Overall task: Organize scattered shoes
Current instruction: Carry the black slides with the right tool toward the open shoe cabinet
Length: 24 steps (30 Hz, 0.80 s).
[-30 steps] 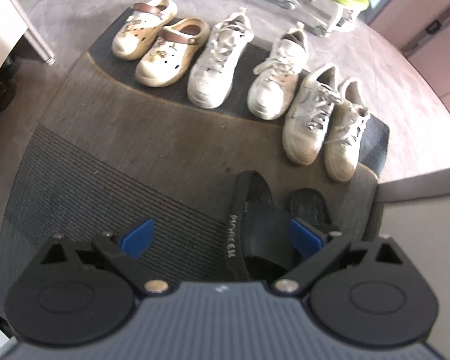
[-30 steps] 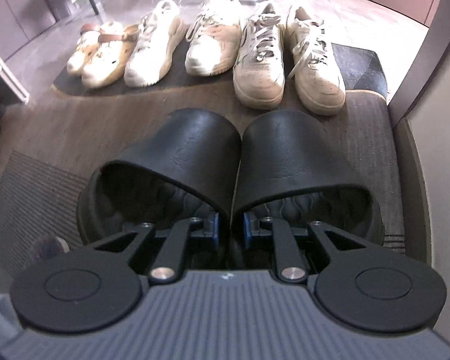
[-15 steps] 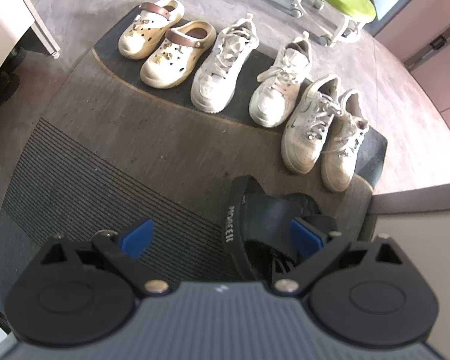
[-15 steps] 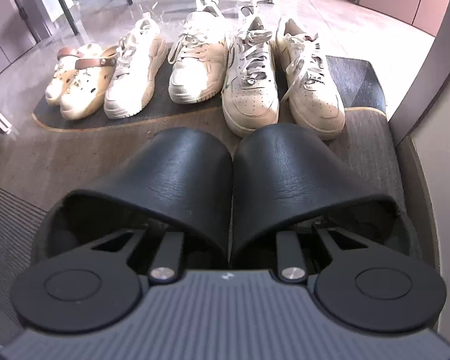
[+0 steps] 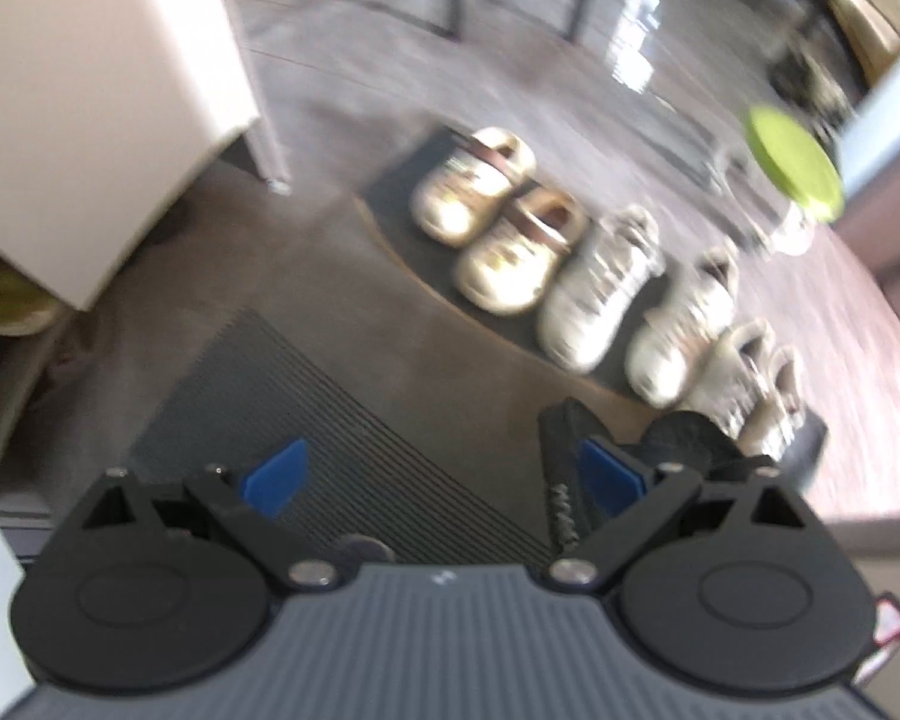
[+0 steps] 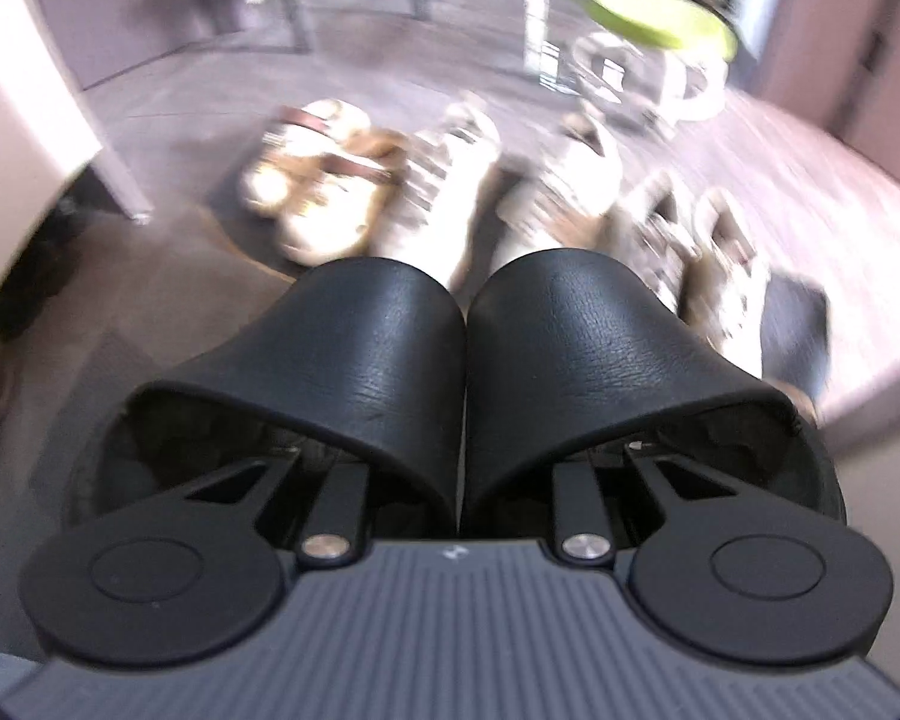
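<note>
A pair of black slides (image 6: 378, 354) fills the right wrist view, side by side. My right gripper (image 6: 463, 462) is shut on their two inner walls, one finger inside each slide, tips hidden. In the left wrist view the same slides (image 5: 681, 438) show partly behind the right finger. My left gripper (image 5: 444, 474) hangs open over the mat with nothing between its blue pads (image 5: 276, 477). Beyond, cream clogs (image 5: 498, 228) and white sneakers (image 5: 600, 300) stand in a row on a dark mat (image 5: 402, 180).
A ribbed grey mat (image 5: 342, 414) lies under the left gripper. A white cabinet on legs (image 5: 90, 90) stands at the left. A green stool (image 5: 792, 162) is beyond the shoe row, and a wall edge rises at the far right. Both views are motion-blurred.
Both grippers have pulled back and tilted up, so the shoe row looks farther off. The black slides travel with the shut right gripper. The left gripper stays open.
</note>
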### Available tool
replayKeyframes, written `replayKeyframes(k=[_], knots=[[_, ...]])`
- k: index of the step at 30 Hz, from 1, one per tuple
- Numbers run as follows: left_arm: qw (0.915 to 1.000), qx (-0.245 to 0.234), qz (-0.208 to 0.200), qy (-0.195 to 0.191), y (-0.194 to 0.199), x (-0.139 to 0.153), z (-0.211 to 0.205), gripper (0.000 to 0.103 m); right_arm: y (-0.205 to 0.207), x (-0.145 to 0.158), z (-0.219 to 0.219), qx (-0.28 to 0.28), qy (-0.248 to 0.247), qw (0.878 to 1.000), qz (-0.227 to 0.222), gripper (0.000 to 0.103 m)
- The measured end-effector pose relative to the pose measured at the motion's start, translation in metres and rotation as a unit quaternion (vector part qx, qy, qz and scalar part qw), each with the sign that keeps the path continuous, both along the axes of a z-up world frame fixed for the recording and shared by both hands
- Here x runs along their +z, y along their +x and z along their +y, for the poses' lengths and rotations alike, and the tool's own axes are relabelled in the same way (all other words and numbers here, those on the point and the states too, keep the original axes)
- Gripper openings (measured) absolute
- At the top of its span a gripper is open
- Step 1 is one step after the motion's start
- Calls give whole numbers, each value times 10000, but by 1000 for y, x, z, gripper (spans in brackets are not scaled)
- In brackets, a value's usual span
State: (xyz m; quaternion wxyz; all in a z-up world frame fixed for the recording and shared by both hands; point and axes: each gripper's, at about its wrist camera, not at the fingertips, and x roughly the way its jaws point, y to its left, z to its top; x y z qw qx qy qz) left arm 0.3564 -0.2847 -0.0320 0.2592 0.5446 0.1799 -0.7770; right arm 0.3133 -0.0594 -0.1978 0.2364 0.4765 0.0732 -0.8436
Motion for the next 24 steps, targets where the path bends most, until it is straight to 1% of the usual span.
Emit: replayKeyframes(k=[2,3,4,7,10,12,13,15,18,19,21,24], knots=[[9999,109,53,-96,4,15,-25,99,-2,26,-28,352,-69,9993,128,24],[9999,145,55,-66,9,21,-36,99,-3,39,-44,520,-131,9984,160,24],[9997,223,54,-50,18,28,-46,99,-4,46,-53,598,-163,9979,174,24],[9974,700,114,-126,50,50,-72,99,-3,75,-96,1014,-246,9942,275,24],[9915,1229,229,-350,75,72,-97,99,-2,101,-137,1450,-351,9884,299,24],[9855,1593,293,-514,91,85,-111,99,0,118,-165,1838,-456,9812,380,24],[9817,1790,295,-582,98,91,-112,99,2,124,-176,1990,-507,9778,418,24],[9728,2183,297,-718,114,101,-116,99,6,142,-203,2441,-703,9659,498,24],[9562,2764,299,-920,137,116,-122,99,9,157,-226,2780,-948,9550,418,24],[9498,2955,299,-987,145,121,-124,99,10,163,-233,2866,-1031,9518,368,24],[9357,3333,300,-1118,160,131,-128,99,14,175,-248,3203,-1130,9397,399,24],[9114,3889,299,-1311,183,146,-134,99,21,198,-267,3648,-1254,9216,433,24]])
